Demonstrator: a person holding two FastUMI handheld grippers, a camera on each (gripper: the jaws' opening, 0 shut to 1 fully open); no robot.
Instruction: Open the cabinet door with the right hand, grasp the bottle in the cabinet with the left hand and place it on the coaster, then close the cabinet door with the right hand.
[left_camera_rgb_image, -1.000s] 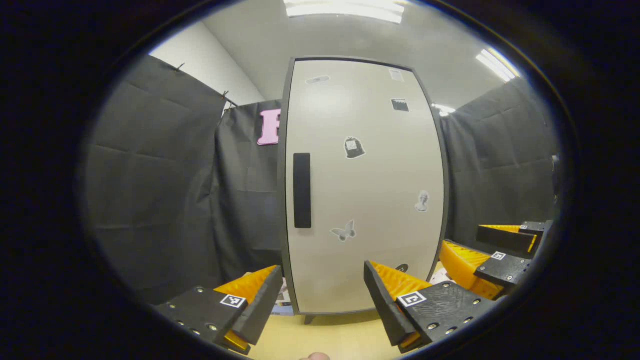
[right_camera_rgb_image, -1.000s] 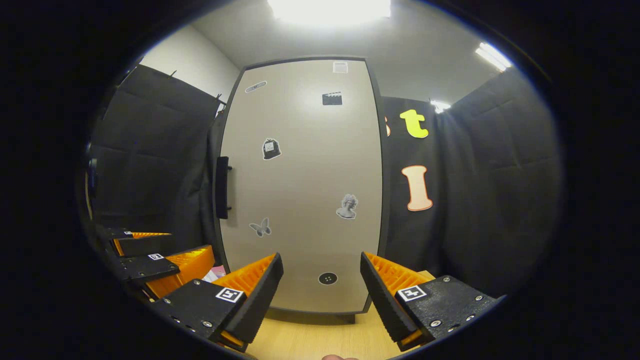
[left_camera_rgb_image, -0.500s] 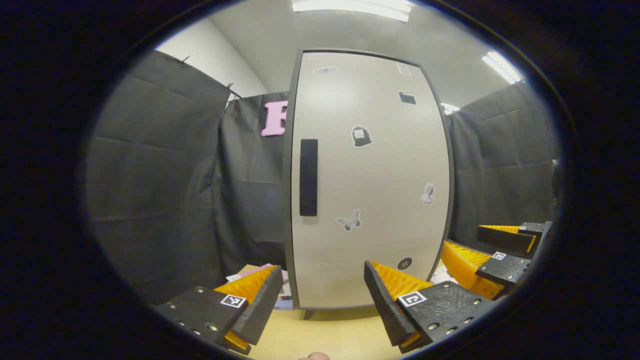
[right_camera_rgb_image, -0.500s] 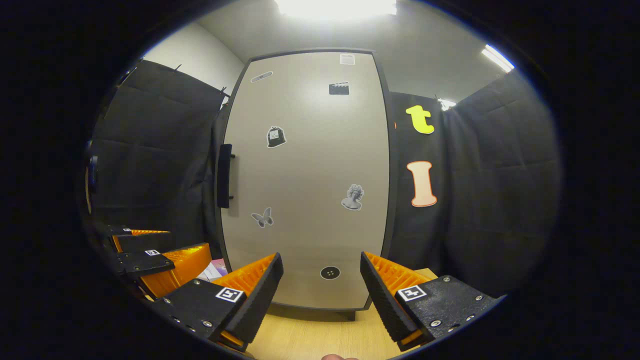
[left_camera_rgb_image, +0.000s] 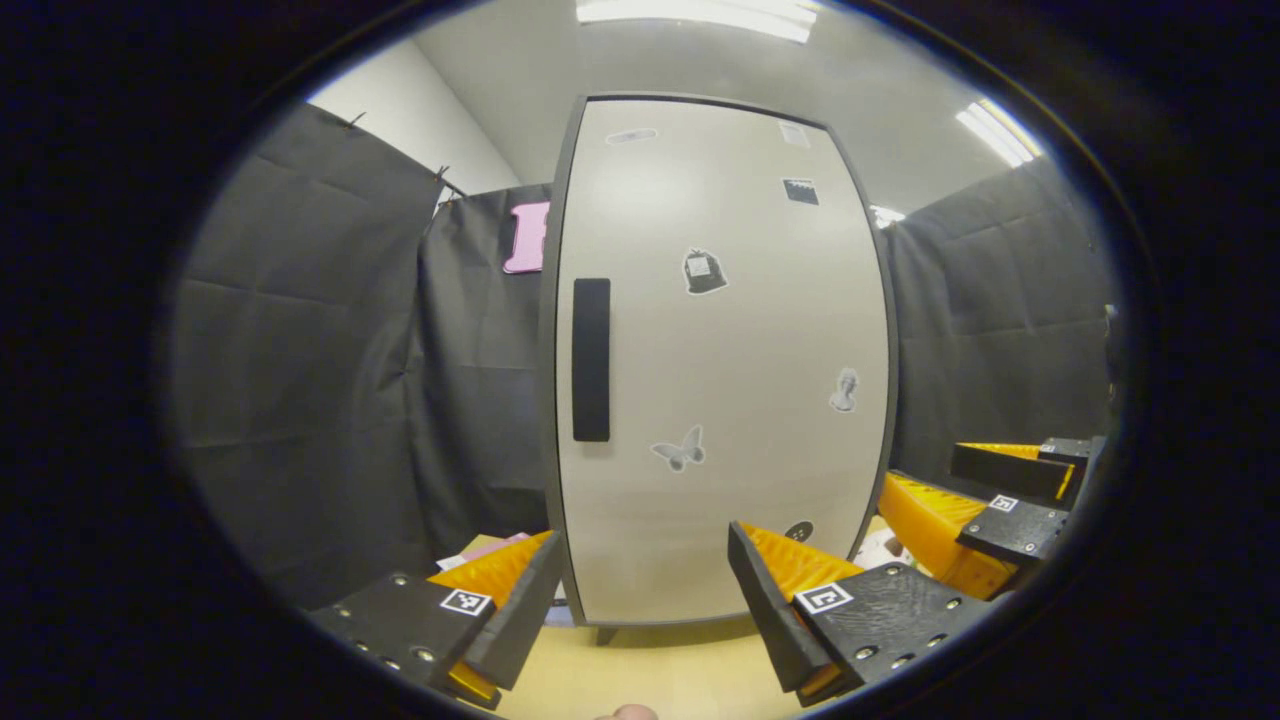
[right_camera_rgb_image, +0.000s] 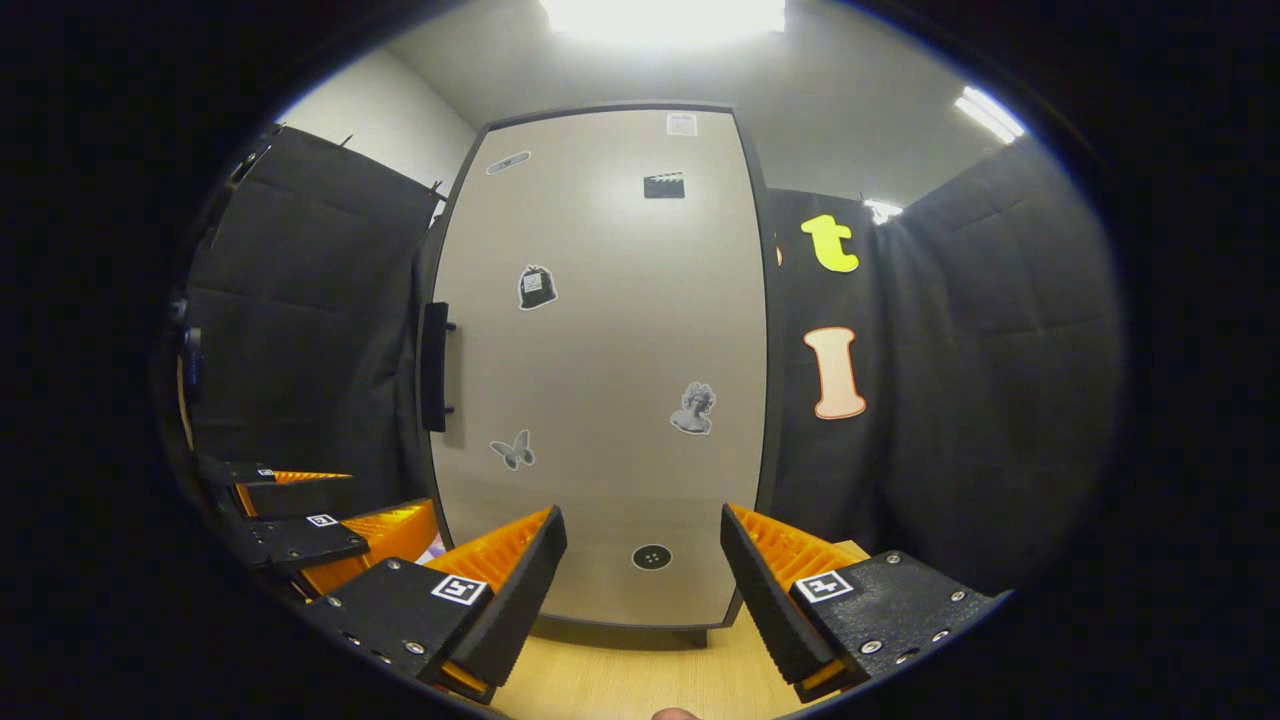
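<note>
In the left gripper view, the left gripper (left_camera_rgb_image: 640, 610) sits at six o'clock, jaws spread and empty, facing the shut cabinet door (left_camera_rgb_image: 730, 330); its handle (left_camera_rgb_image: 591, 360) lies at nine o'clock. The right gripper (left_camera_rgb_image: 985, 500) shows at four o'clock, jaws spread, holding nothing. The bottle is hidden behind the door.

Both views face the closed cabinet door (left_camera_rgb_image: 720, 360) (right_camera_rgb_image: 600, 370) from nearby, side by side.

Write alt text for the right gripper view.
A tall pale cabinet door stands shut straight ahead, its dark handle on the left edge. The right gripper hangs before it, jaws open and empty, over a wooden table; the left gripper shows lower left.
</note>
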